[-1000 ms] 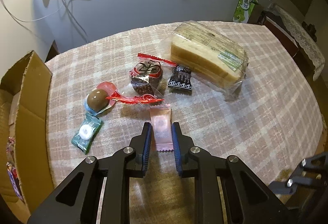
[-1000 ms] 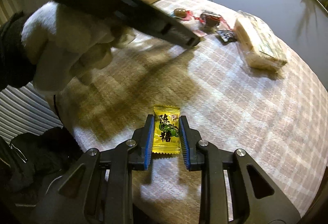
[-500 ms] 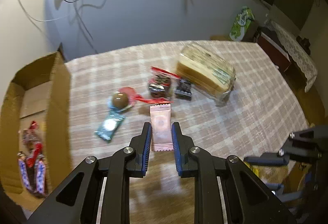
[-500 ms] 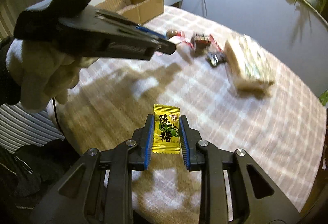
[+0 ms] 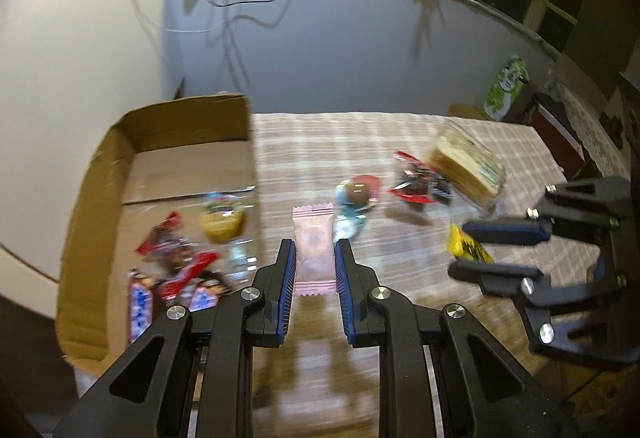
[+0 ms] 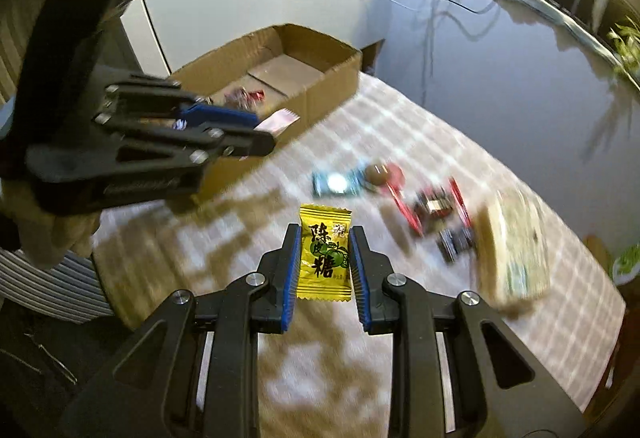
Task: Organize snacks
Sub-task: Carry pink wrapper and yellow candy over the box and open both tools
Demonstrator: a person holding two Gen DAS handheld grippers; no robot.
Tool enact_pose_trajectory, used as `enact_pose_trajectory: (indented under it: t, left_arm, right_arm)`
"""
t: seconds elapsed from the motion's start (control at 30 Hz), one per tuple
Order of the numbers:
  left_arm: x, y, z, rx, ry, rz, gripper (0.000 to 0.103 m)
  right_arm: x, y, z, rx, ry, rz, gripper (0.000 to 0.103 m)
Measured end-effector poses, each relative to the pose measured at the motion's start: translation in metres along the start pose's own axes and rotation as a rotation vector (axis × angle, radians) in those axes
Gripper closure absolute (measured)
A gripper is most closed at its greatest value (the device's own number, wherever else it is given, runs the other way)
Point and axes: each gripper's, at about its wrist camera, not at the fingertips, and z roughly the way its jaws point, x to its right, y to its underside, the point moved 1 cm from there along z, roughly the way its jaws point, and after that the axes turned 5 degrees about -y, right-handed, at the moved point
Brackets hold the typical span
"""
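Note:
My left gripper (image 5: pixel 314 252) is shut on a pink wrapped candy (image 5: pixel 313 250) and holds it in the air beside the right wall of an open cardboard box (image 5: pixel 96 173). The box holds several wrapped snacks (image 5: pixel 180 262). My right gripper (image 6: pixel 325 238) is shut on a yellow candy packet (image 6: pixel 325 258) above the table. It also shows in the left wrist view (image 5: pixel 492 250) at the right. The left gripper shows in the right wrist view (image 6: pixel 256 133) near the box (image 6: pixel 320 77).
On the checked tablecloth (image 5: pixel 400 141) lie a packed sandwich loaf (image 5: pixel 466 165), a red-wrapped chocolate snack (image 5: pixel 416 181), a brown ball candy (image 5: pixel 356 191) and a blue mint packet (image 6: pixel 336 182). A grey wall stands behind the table. A green bag (image 5: pixel 506 89) stands at the far right.
Both grippers have risen and swung left toward the cardboard box, each still holding its candy. The box's inside now shows fully in the left wrist view.

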Motion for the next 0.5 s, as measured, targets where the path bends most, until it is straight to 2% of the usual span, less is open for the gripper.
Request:
enact_pose_trajectory:
  t: [0.17, 0.5]
  left_arm:
    - [-0.034, 0.004, -0.008, 0.003, -0.032, -0.039, 0.084]
    - [-0.078, 0.012, -0.013, 0.004, -0.074, -0.085, 0.084]
  right_arm:
    - [-0.010, -0.040, 0.019, 0.016, -0.011, -0.025, 0.078]
    - [-0.024, -0.095, 0.058, 0.014, -0.039, -0.056, 0.078]
